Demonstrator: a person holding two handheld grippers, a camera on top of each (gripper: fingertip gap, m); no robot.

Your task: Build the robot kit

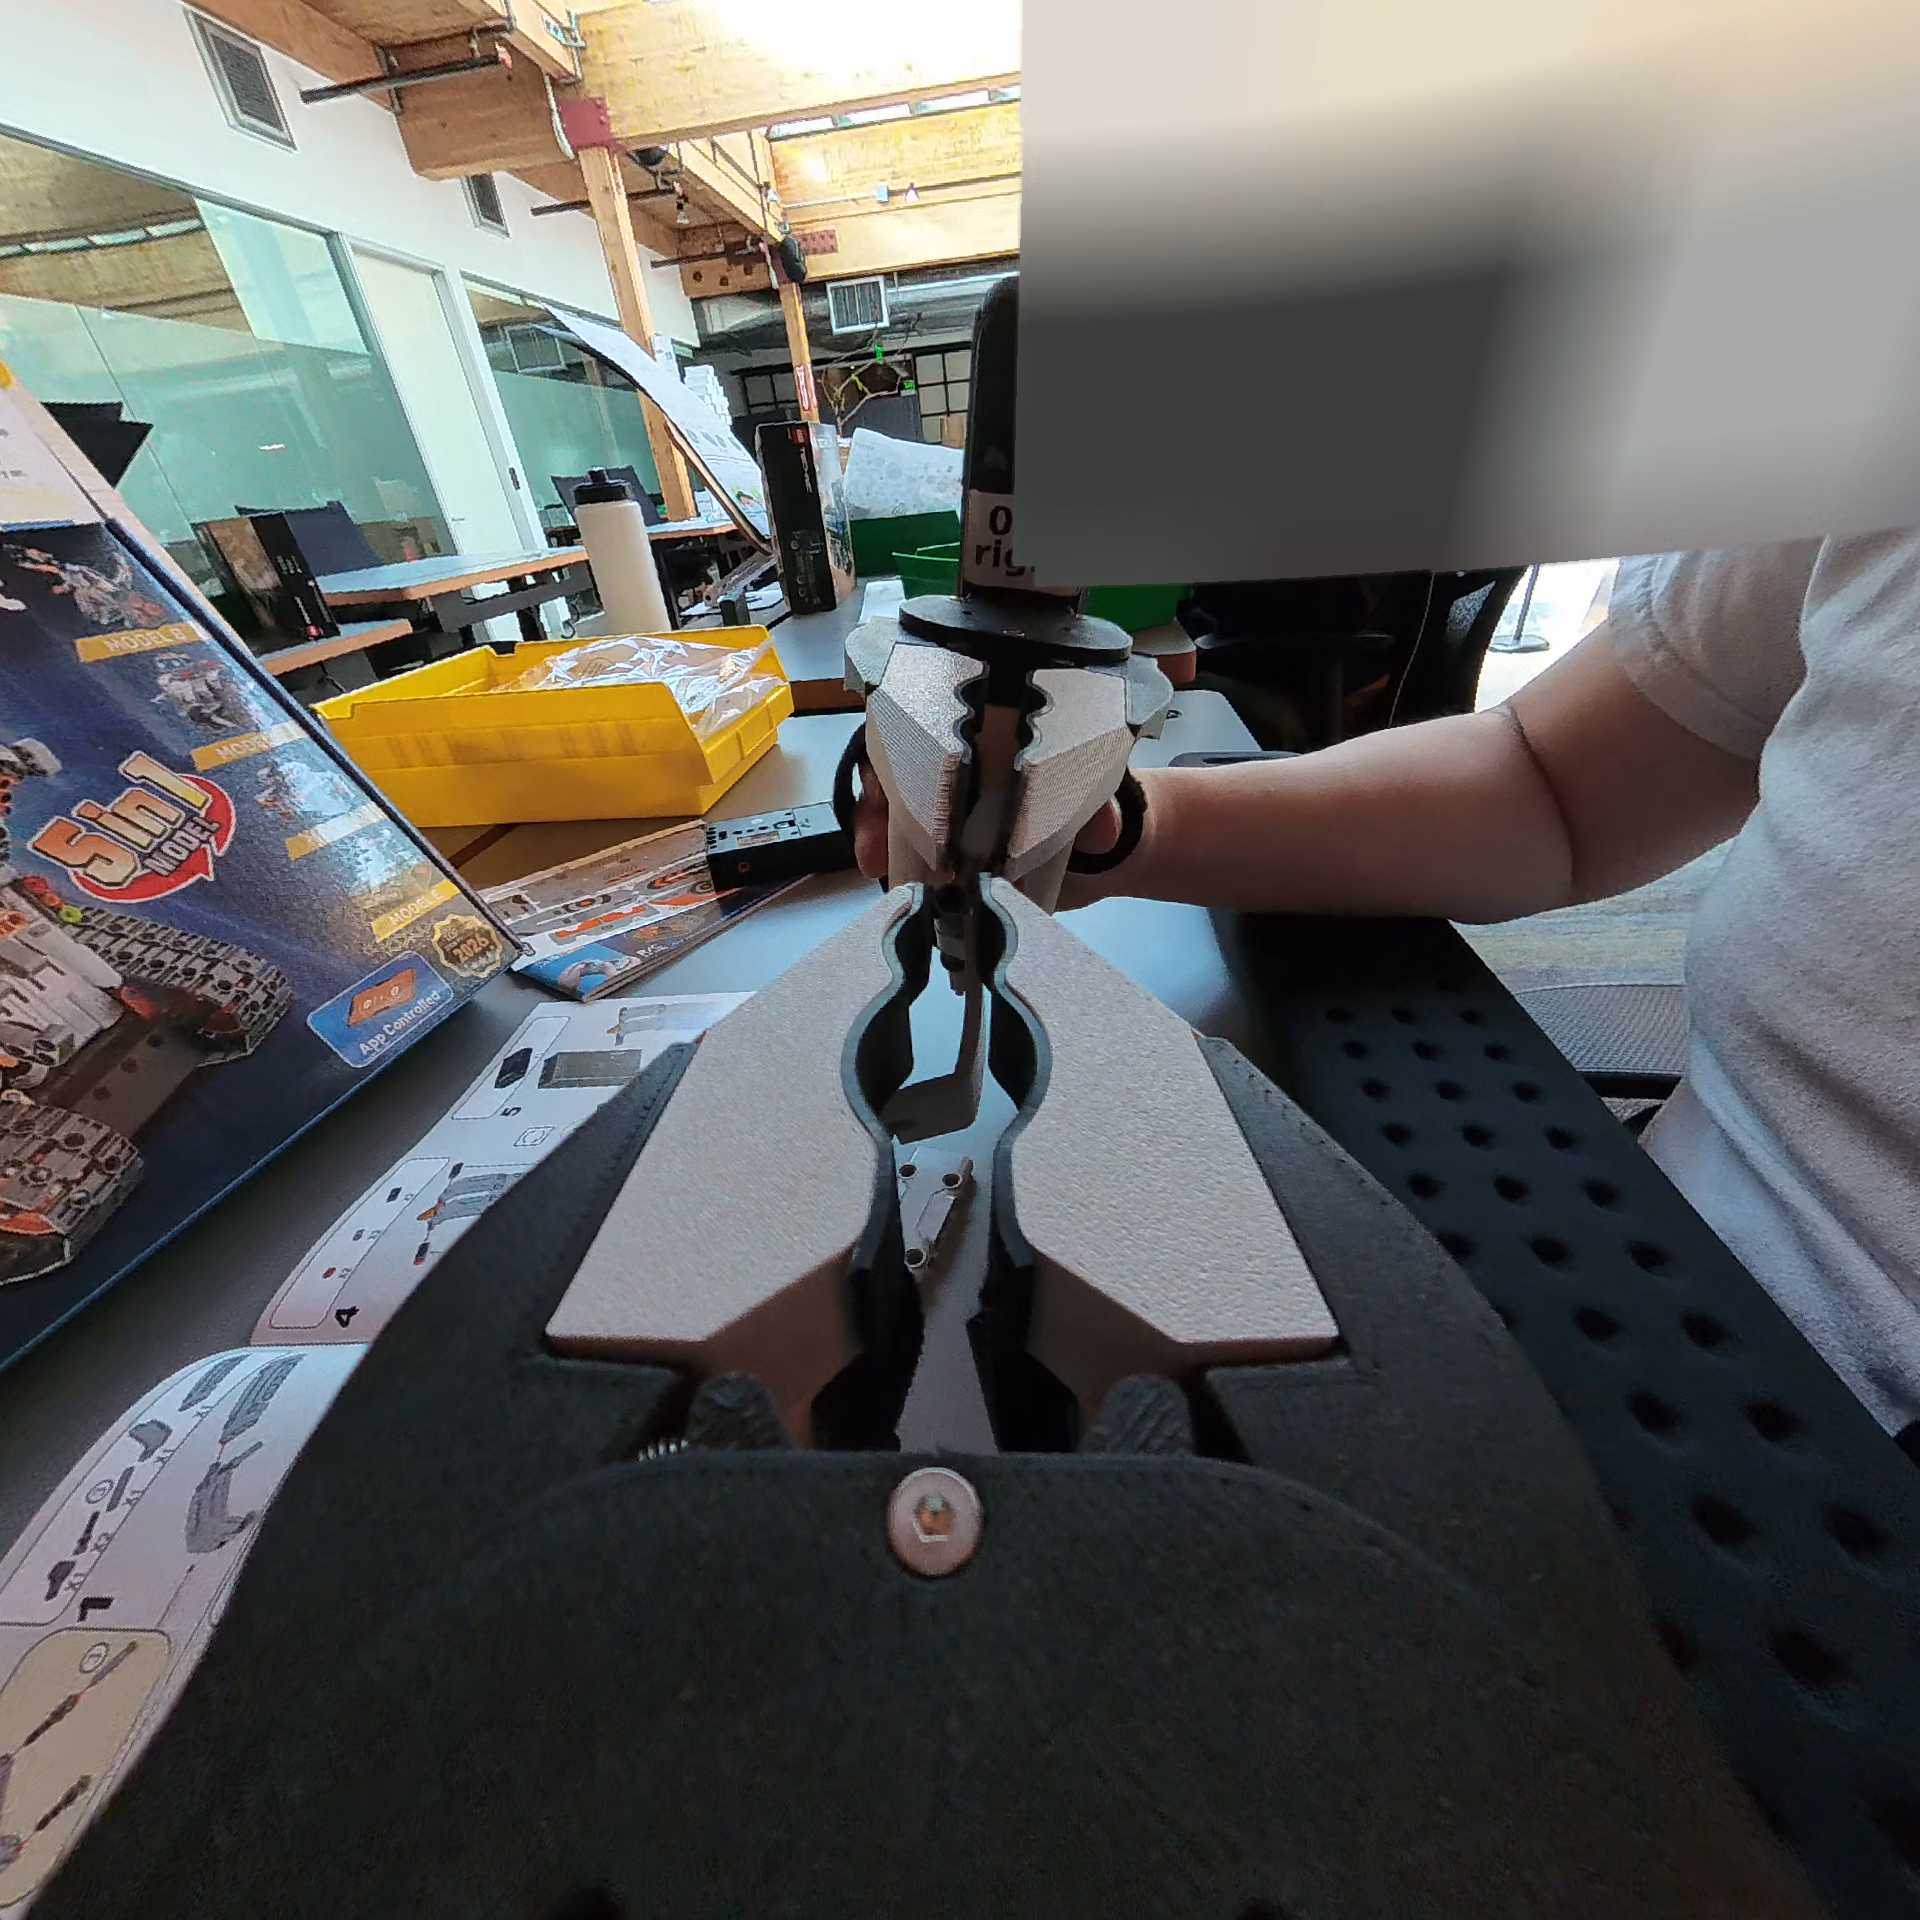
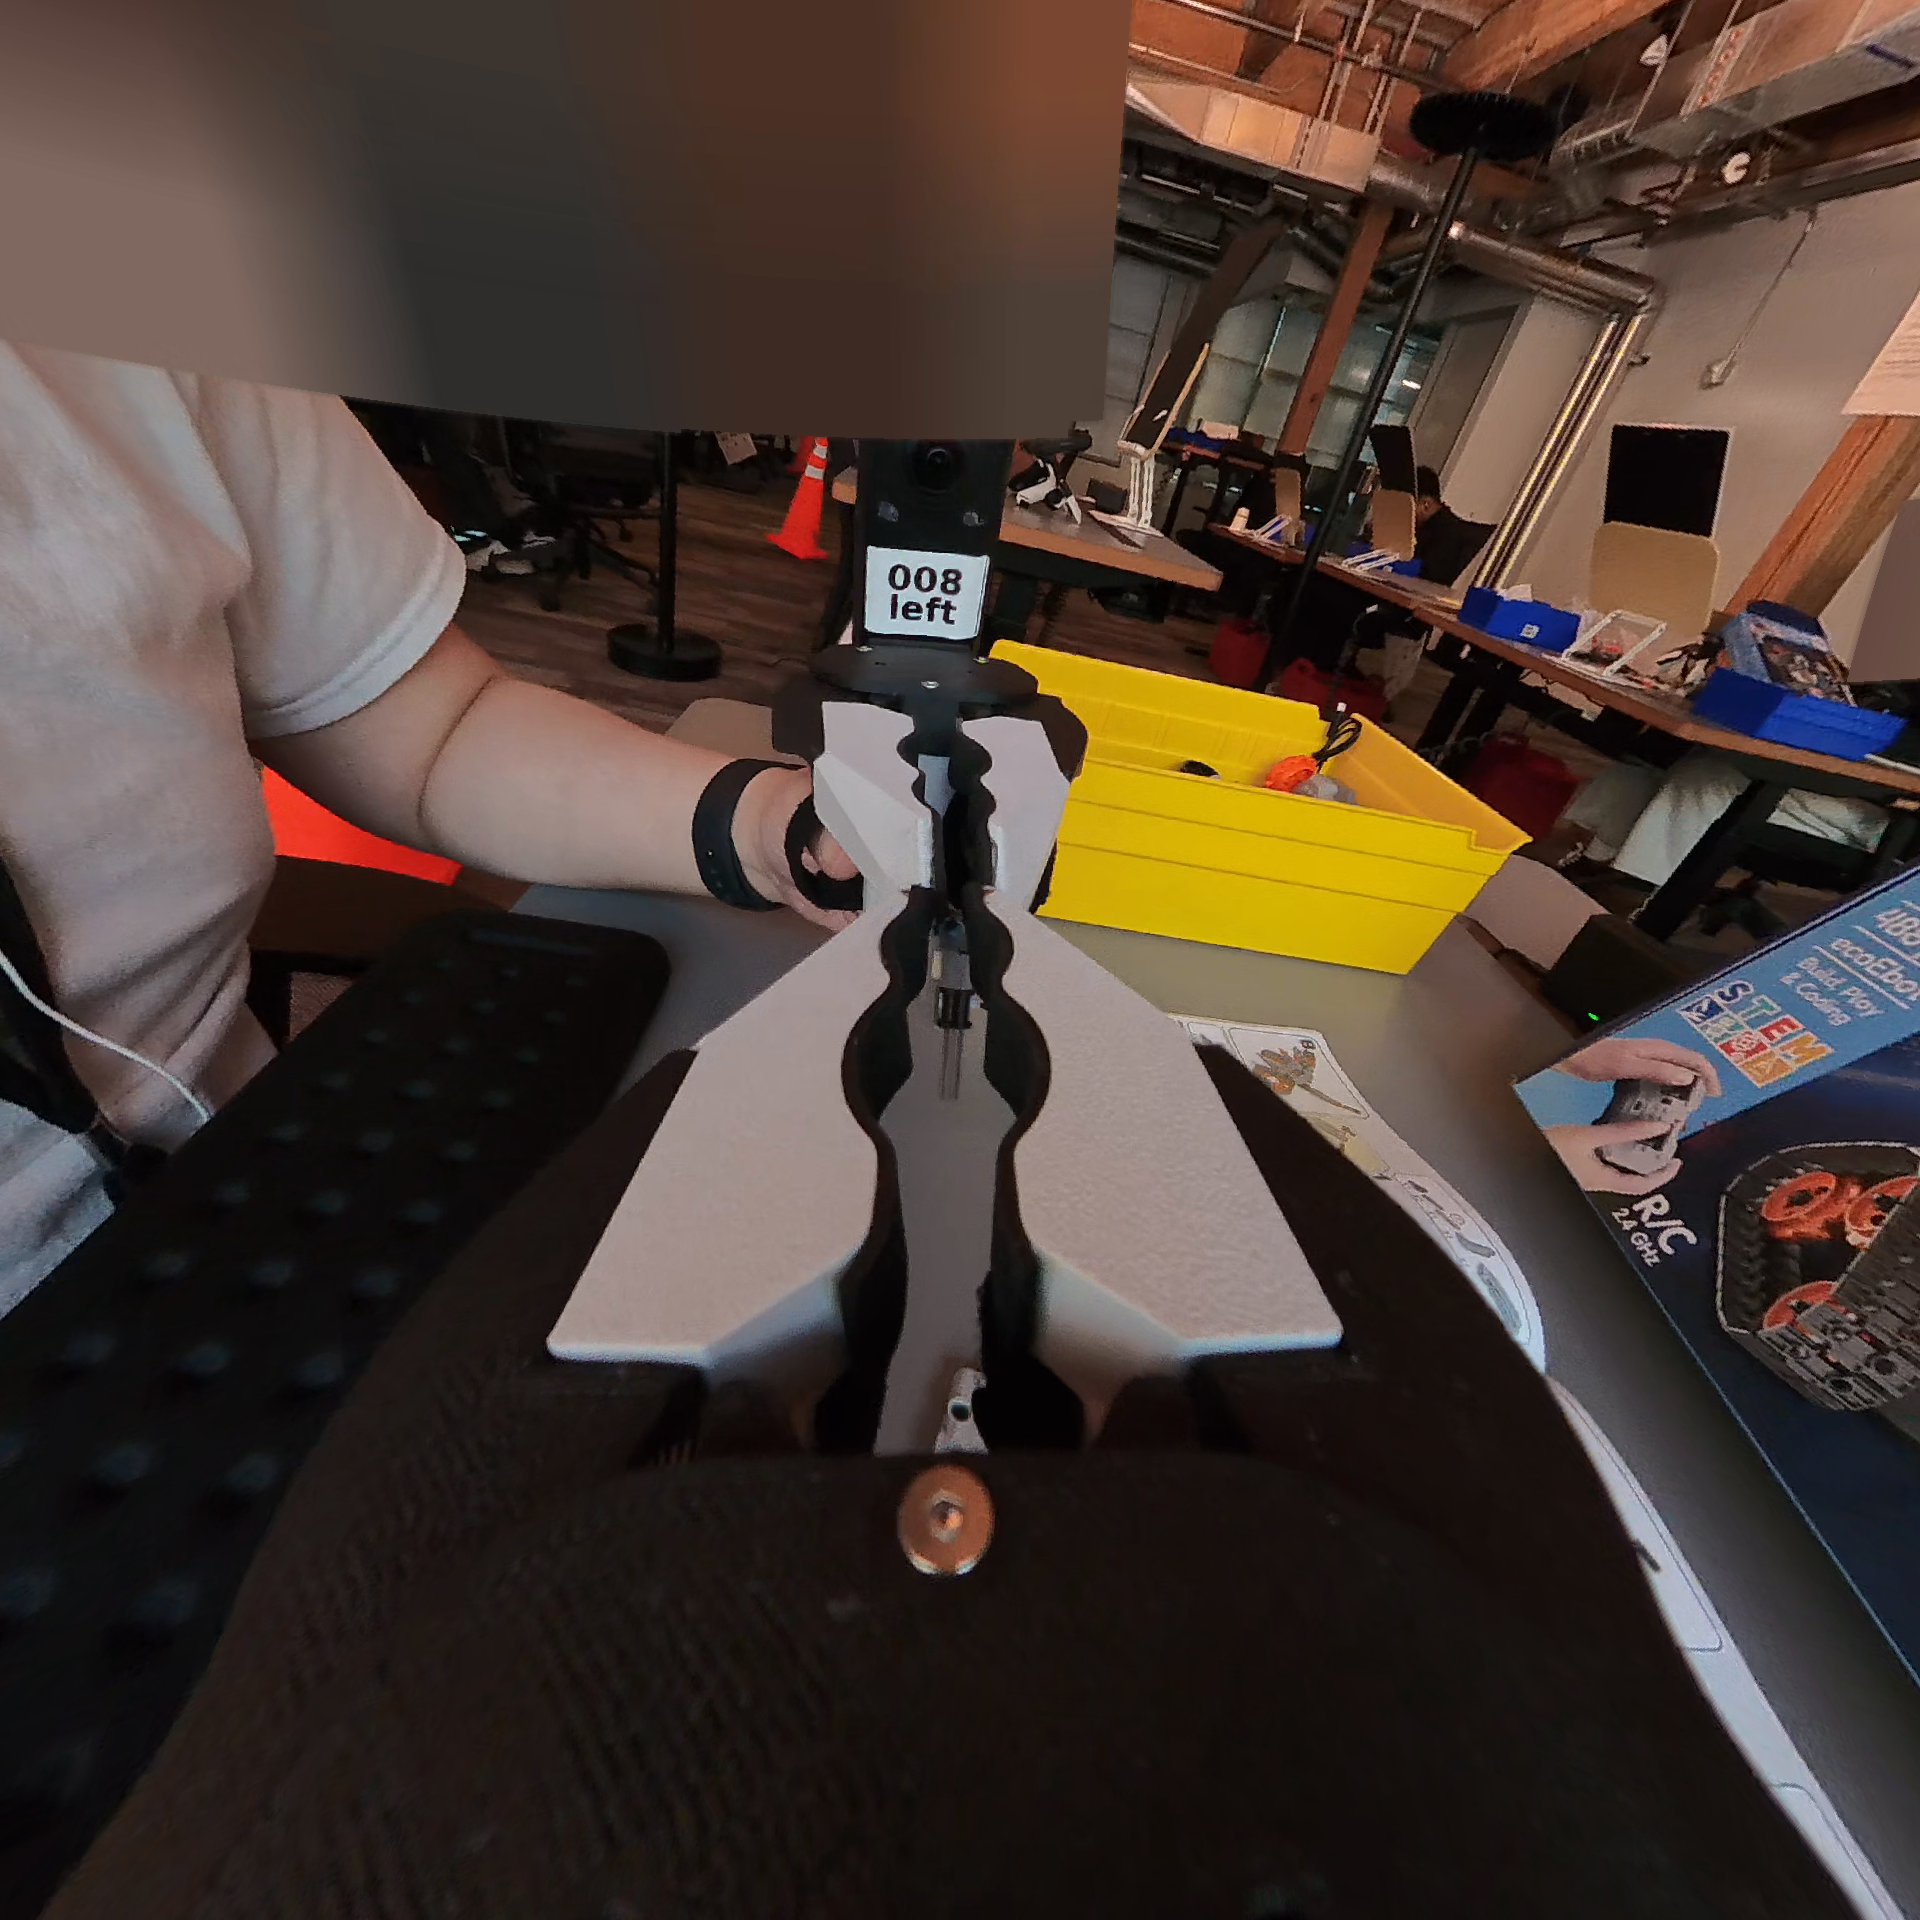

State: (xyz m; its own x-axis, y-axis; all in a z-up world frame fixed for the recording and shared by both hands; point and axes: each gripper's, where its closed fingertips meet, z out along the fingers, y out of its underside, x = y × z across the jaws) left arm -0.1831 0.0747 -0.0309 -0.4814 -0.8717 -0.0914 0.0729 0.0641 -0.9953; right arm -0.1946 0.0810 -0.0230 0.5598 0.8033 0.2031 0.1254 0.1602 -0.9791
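Note:
My left gripper (image 1: 951, 899) and my right gripper (image 2: 943, 909) meet tip to tip above the dark table (image 1: 1143, 956). In the left wrist view the right gripper (image 1: 977, 868) faces me, with a grey L-shaped beam (image 1: 961, 1049) running from its jaws down under my left fingertips. In the right wrist view the left gripper (image 2: 940, 883) faces me, and a small black pin piece (image 2: 951, 997) sits just behind my right fingertips. Both pairs of jaws are nearly closed on these parts. A small grey part with pins (image 1: 935, 1210) lies on the table below.
A yellow bin (image 1: 561, 727) stands behind, also seen in the right wrist view (image 2: 1247, 831). A blue toy box (image 1: 208, 883) leans at the side. Instruction sheets (image 1: 436, 1174) lie by it. A black perforated mat (image 1: 1558, 1195) lies toward the person. A black battery box (image 1: 774, 847) sits nearby. Both grippers' tips are close together, under 4 cm apart.

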